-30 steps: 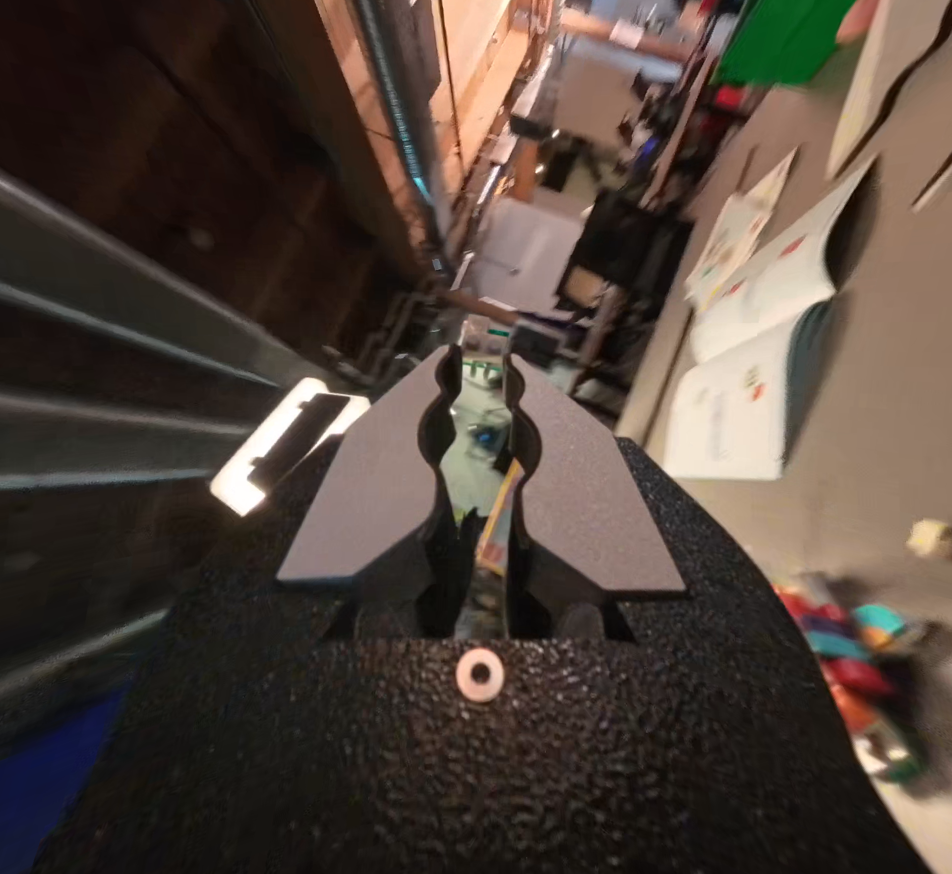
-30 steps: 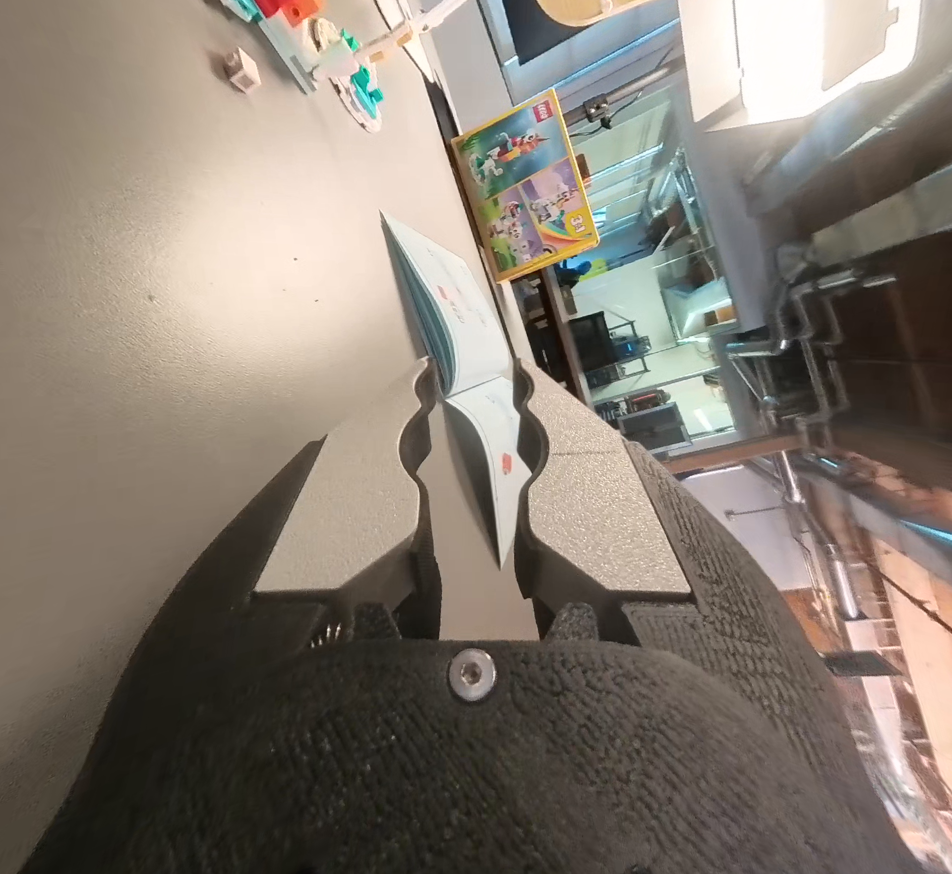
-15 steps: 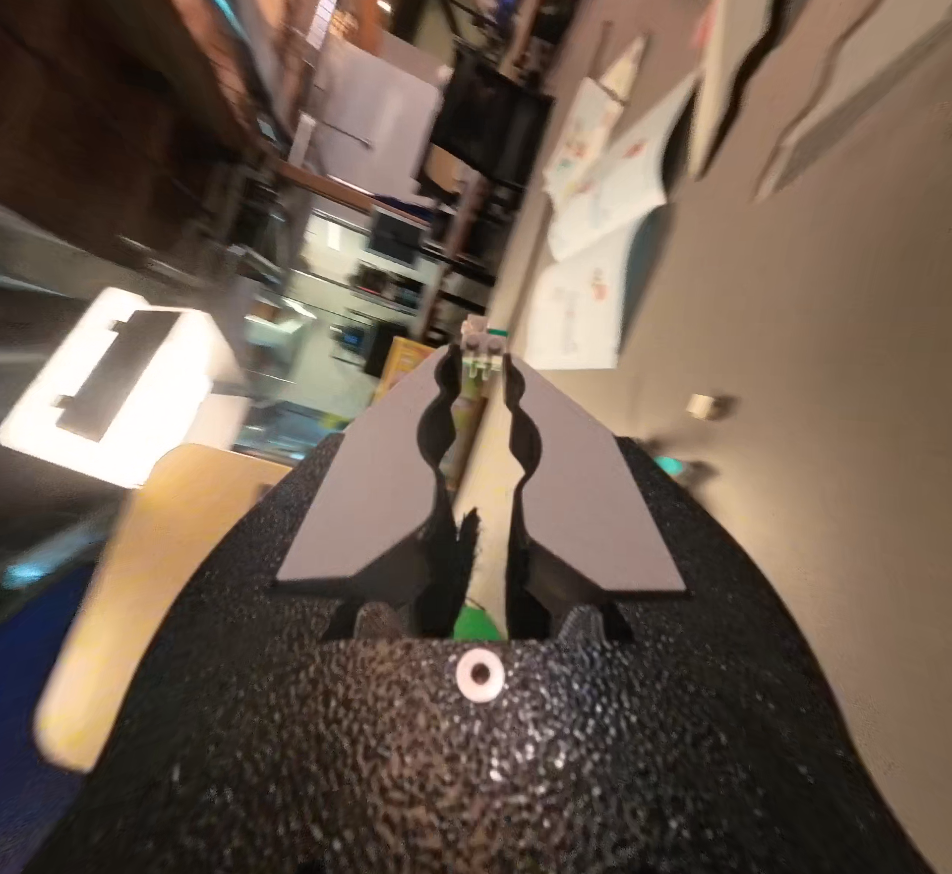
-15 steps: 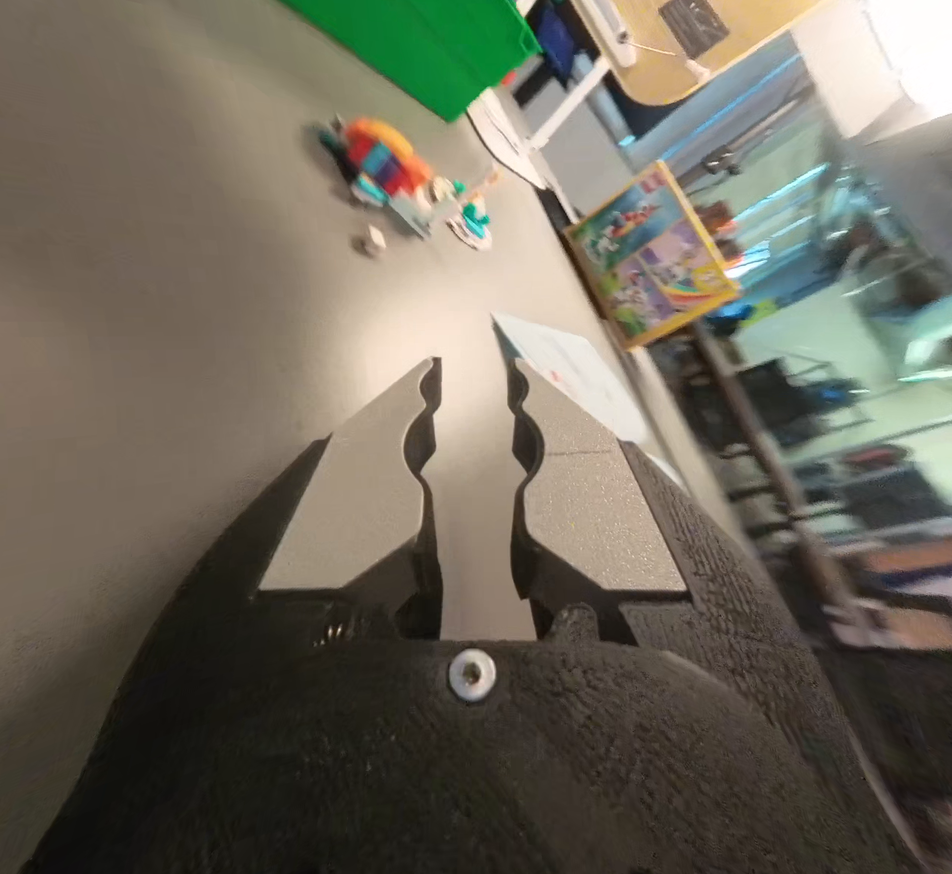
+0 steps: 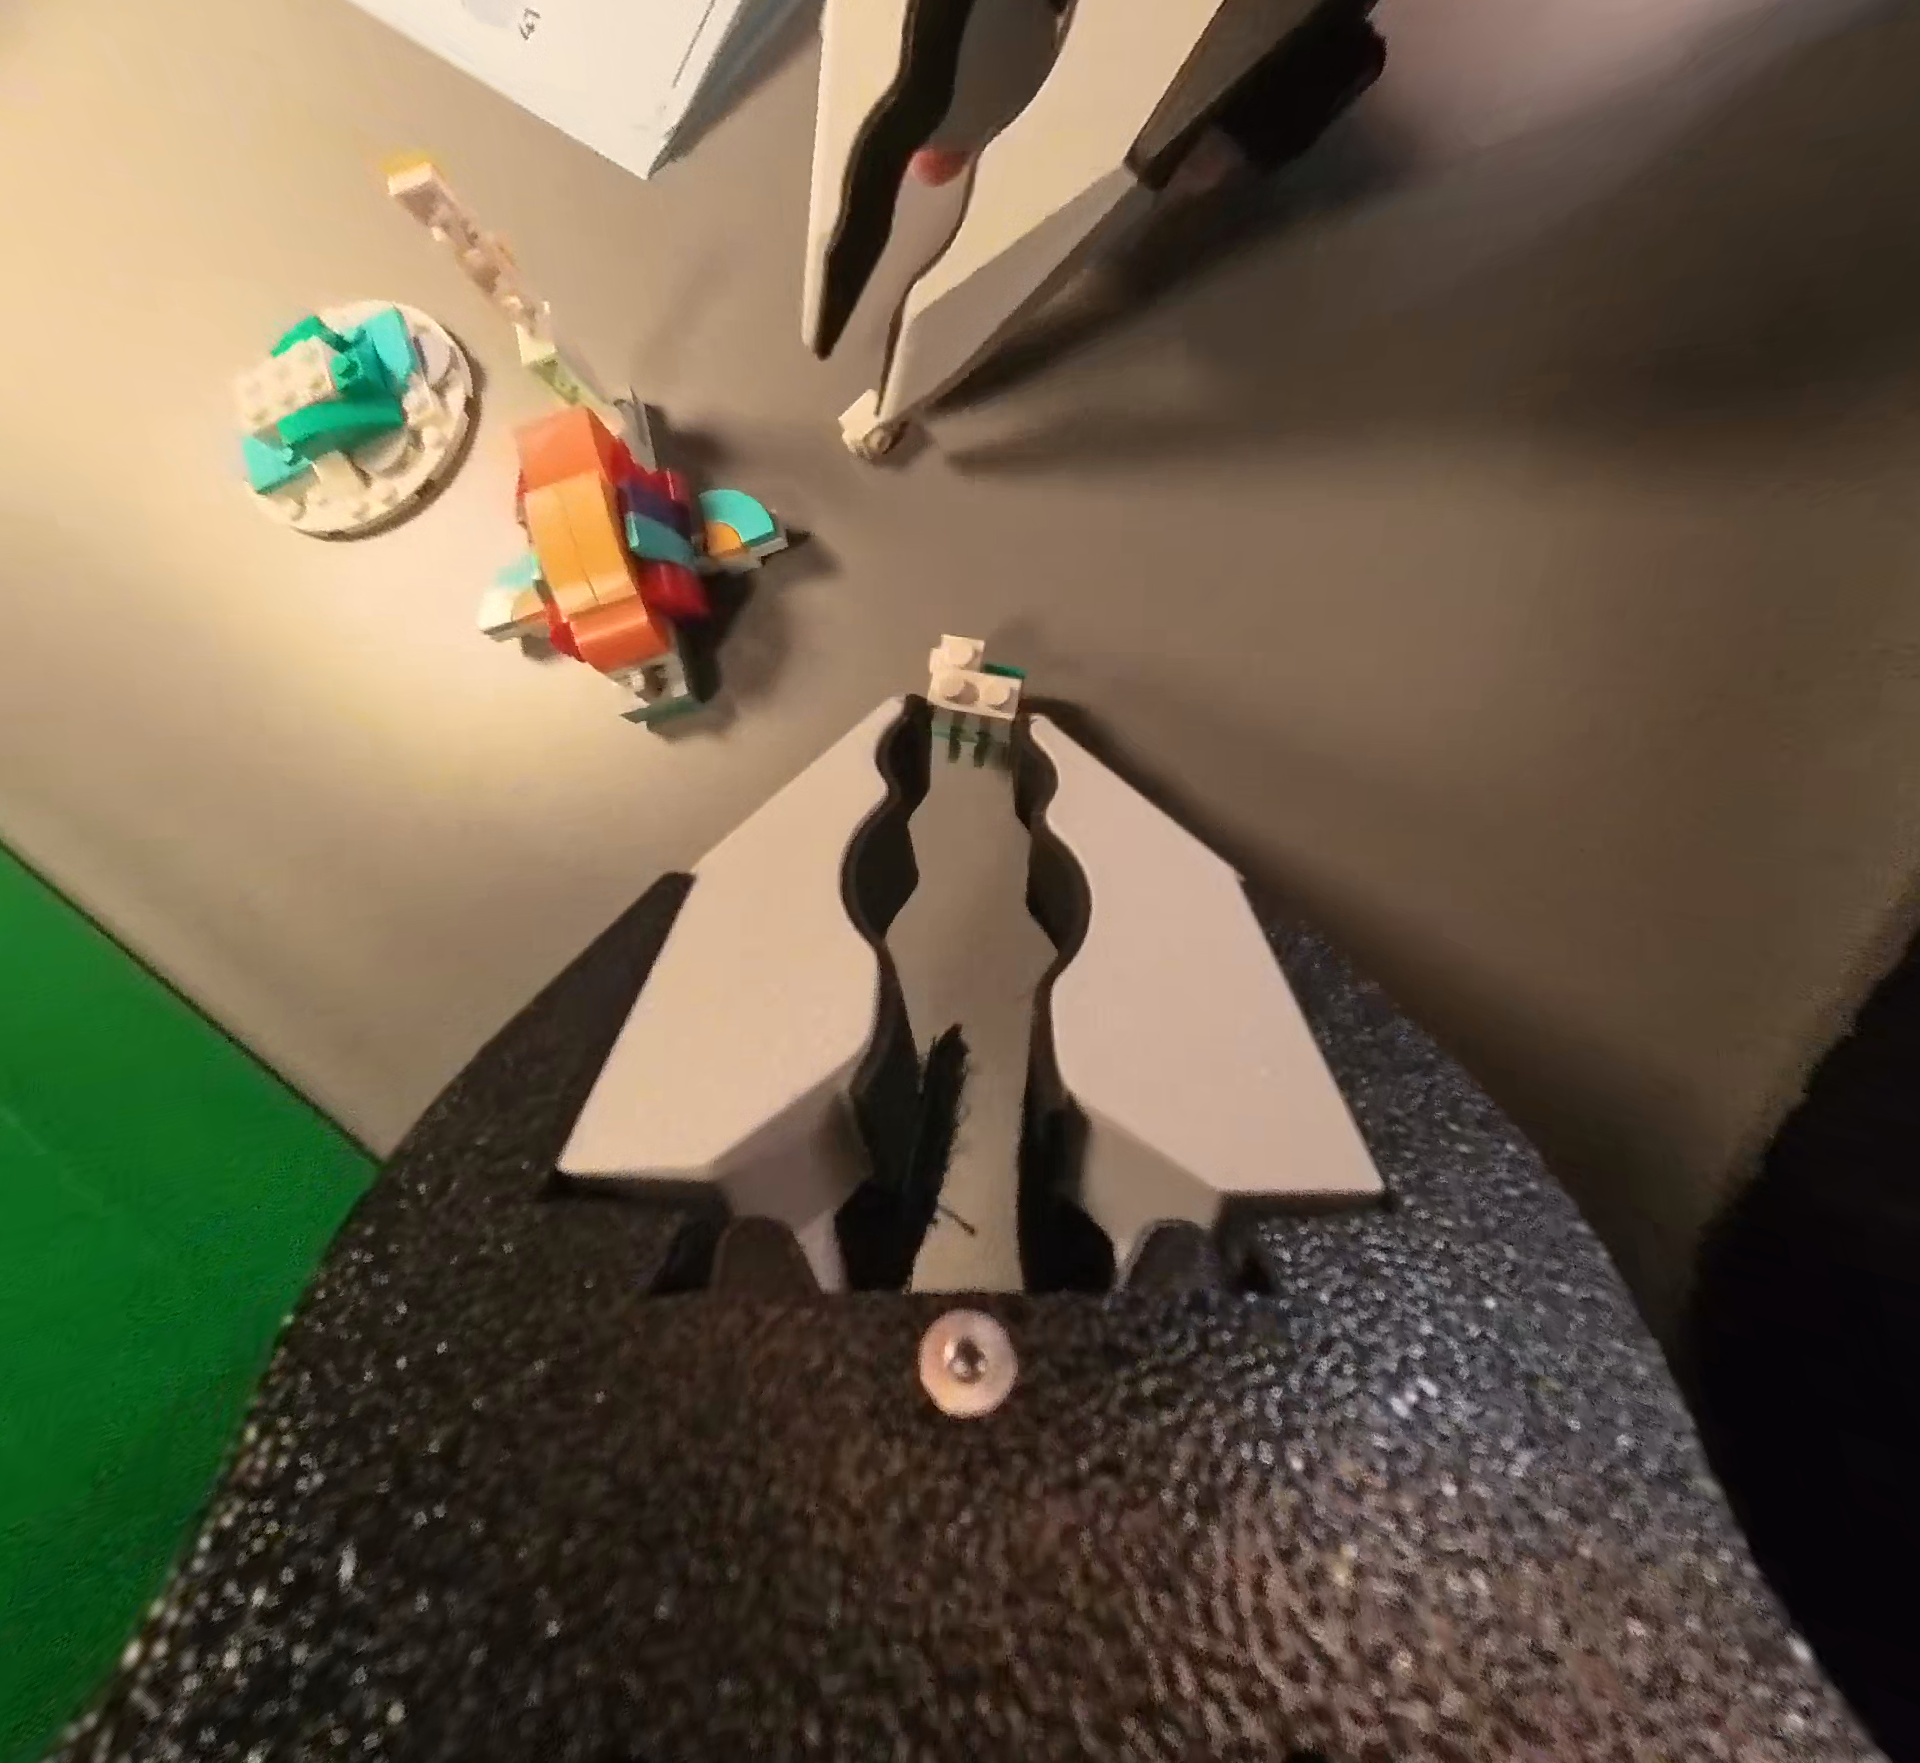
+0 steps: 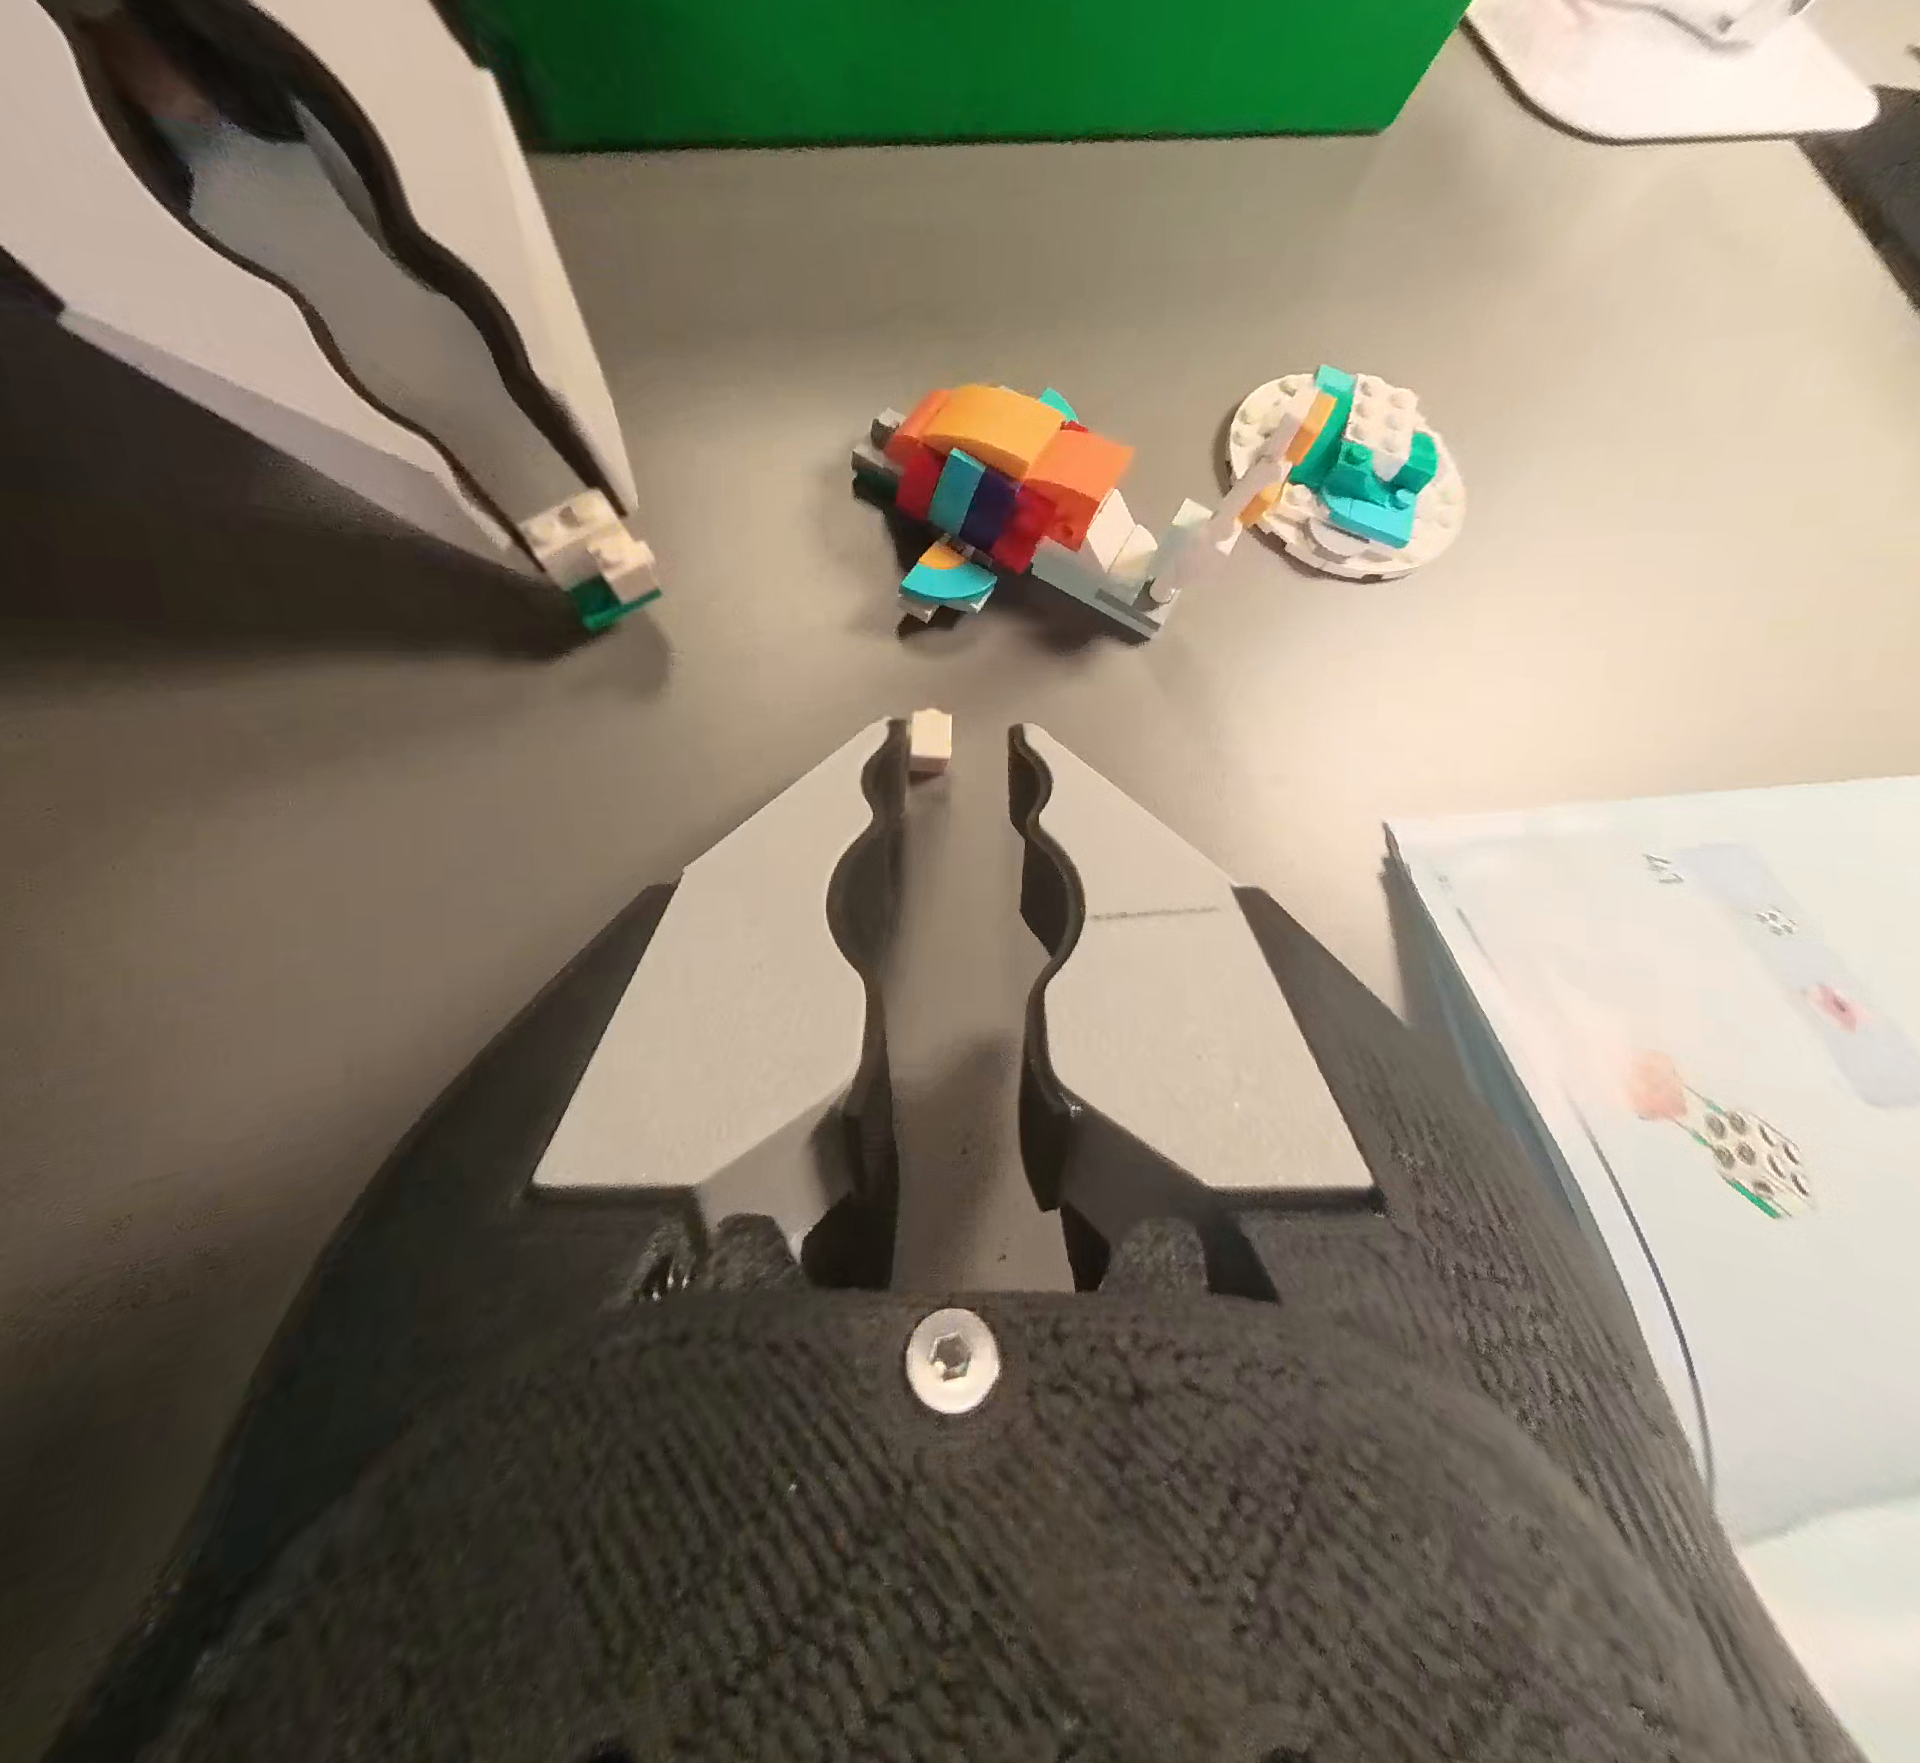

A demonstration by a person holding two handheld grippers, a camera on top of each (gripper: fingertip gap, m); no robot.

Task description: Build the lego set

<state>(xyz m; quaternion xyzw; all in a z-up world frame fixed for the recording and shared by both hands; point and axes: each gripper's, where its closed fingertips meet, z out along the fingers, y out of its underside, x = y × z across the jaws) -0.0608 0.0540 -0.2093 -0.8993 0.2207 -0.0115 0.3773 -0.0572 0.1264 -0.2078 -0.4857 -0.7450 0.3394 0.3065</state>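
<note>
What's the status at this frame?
Left tongs shut on white-green piece. Right tongs open around small white brick on table. Colourful build beyond, nothing blocking.

Two matching tools fill the views. The left hand-held gripper (image 5: 966, 711) has a black body with a coarse, speckled grain, and a single silver hex screw (image 5: 966, 1396) sits on its centre line just behind the fingers. Its two fingers (image 5: 774, 975) are pale grey wedges that taper toward the tips, their inner edges lined dark and cut in a wavy profile. The right hand-held gripper (image 6: 951, 742) shares that build: black body with a finer ribbed texture, one silver hex screw (image 6: 953, 1365) at centre, grey tapered fingers (image 6: 1143, 1007) with scalloped dark inner faces. A thin seam line crosses its right-side finger.
</note>
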